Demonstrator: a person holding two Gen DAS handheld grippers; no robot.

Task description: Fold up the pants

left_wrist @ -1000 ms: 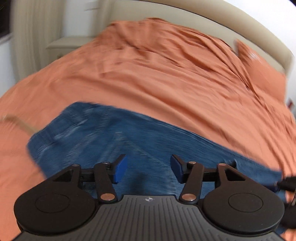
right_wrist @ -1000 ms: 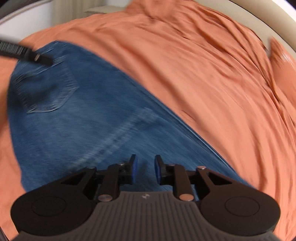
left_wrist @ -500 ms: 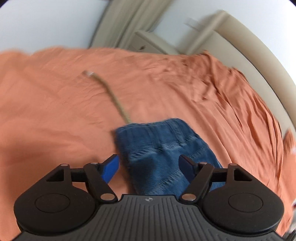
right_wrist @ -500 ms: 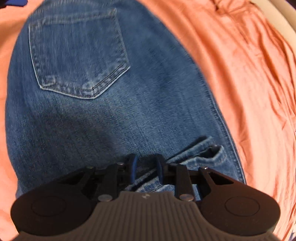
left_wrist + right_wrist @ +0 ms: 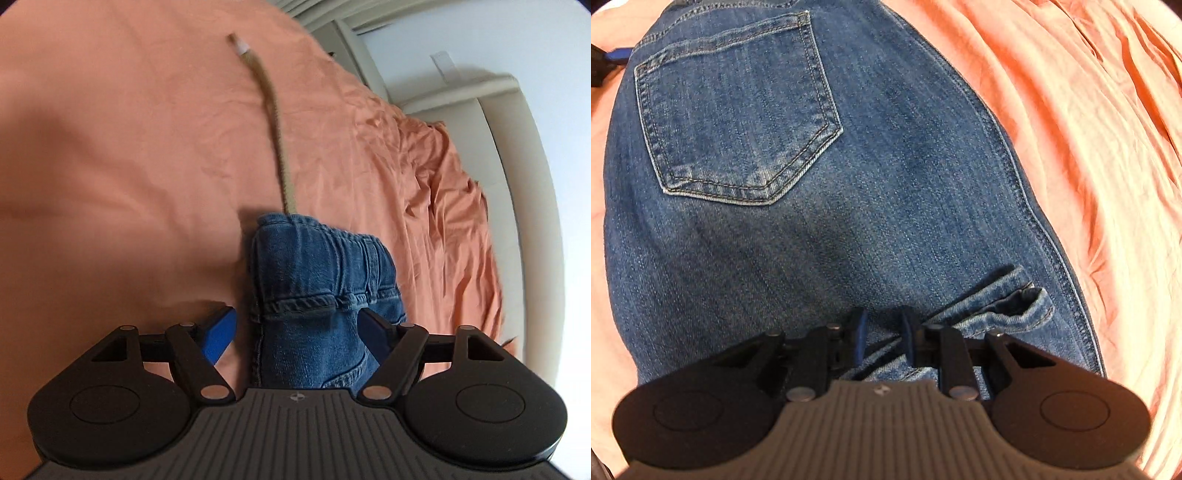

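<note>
Blue jeans (image 5: 879, 192) lie folded lengthwise on the orange bedsheet (image 5: 1108, 147), back pocket (image 5: 738, 122) up, with the leg hems (image 5: 1015, 299) brought up onto the seat. My right gripper (image 5: 882, 328) is just above the denim beside the hems, its jaws a narrow gap apart with nothing between them. In the left wrist view the waistband end of the jeans (image 5: 325, 266) lies between my wide-open left gripper (image 5: 295, 328). A beige drawstring (image 5: 273, 122) runs out from the waistband across the sheet.
The cream padded headboard (image 5: 524, 192) curves along the right of the left wrist view, with a pale nightstand (image 5: 351, 48) beyond the bed's corner. The sheet is wrinkled toward the headboard. The left gripper's blue fingertip (image 5: 617, 55) shows at the right wrist view's upper left.
My left gripper swung from over the jeans' middle to the waistband end and opened wider. My right gripper moved down close to the denim, with the hems now lying on the seat.
</note>
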